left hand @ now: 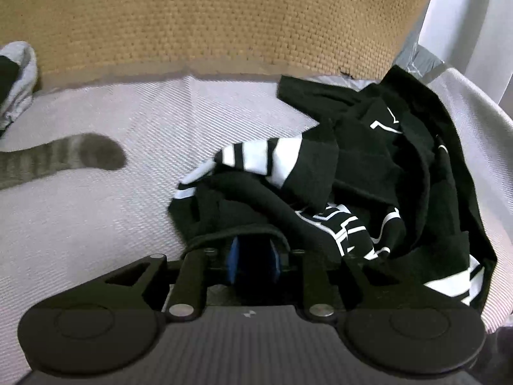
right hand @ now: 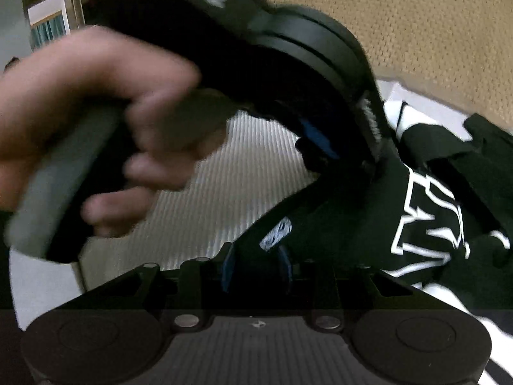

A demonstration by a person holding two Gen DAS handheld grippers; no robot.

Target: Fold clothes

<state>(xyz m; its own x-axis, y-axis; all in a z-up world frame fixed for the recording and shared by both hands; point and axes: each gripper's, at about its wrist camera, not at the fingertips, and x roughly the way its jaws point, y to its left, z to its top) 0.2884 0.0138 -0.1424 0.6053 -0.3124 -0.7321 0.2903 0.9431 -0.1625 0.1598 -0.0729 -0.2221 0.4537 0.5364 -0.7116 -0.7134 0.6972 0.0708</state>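
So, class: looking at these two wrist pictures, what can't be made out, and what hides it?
- Left wrist view: the left tool tips, under a fold of the black garment.
- Right wrist view: the right tool grip, dark against cloth.
- Right wrist view: the hand, motion-blurred.
- Both views: the garment's white lettering, crumpled, cut off.

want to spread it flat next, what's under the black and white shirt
The black and white shirt lies crumpled on a white ribbed cover. Whatever lies beneath the bunched folds is hidden.
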